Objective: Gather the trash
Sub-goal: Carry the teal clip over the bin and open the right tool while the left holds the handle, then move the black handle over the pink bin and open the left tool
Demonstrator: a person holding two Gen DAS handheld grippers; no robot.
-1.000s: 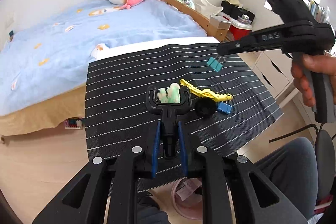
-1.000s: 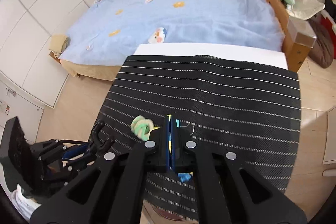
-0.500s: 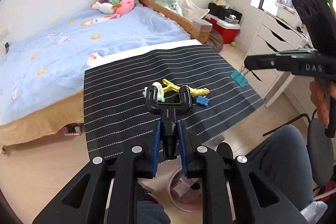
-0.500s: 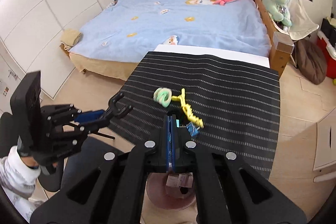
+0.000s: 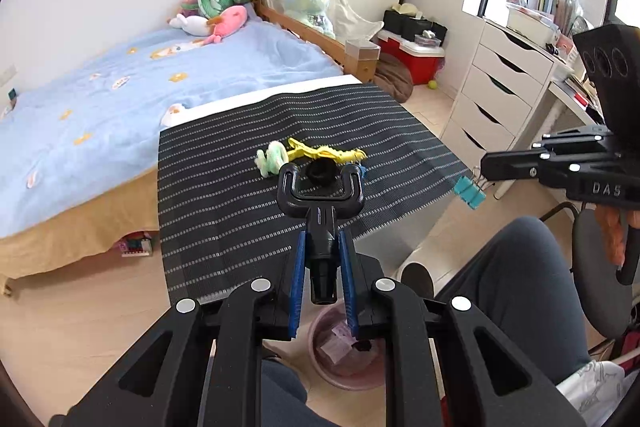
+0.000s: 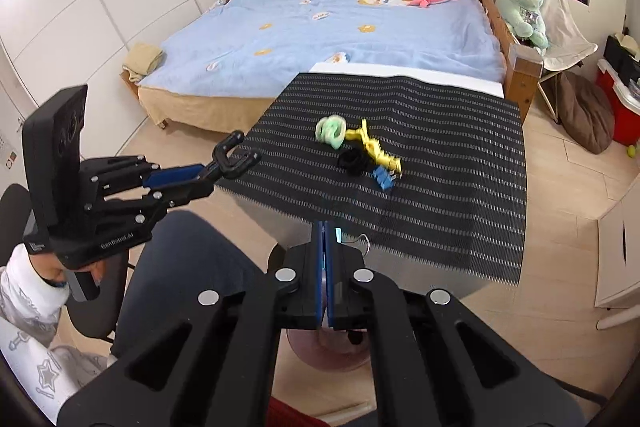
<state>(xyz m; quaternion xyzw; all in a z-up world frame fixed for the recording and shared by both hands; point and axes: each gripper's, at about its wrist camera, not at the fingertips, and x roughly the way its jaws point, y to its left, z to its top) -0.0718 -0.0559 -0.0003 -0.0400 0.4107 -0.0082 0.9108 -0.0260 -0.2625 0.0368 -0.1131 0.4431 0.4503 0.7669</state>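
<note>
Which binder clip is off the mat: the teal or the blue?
The teal binder clip, pinched in the right gripper; the blue binder clip lies on the striped mat.

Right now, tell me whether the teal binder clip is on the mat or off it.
Off: the right gripper holds the teal binder clip beyond the striped mat.

Mat (image 5: 248,211) woven, matt; bed frame (image 6: 520,67) wood; pink bin (image 5: 332,367) glossy plastic.

Two binder clips (image 5: 469,191), two scrunchies (image 5: 272,157), one yellow clip (image 5: 324,151), one bin (image 5: 345,351).
</note>
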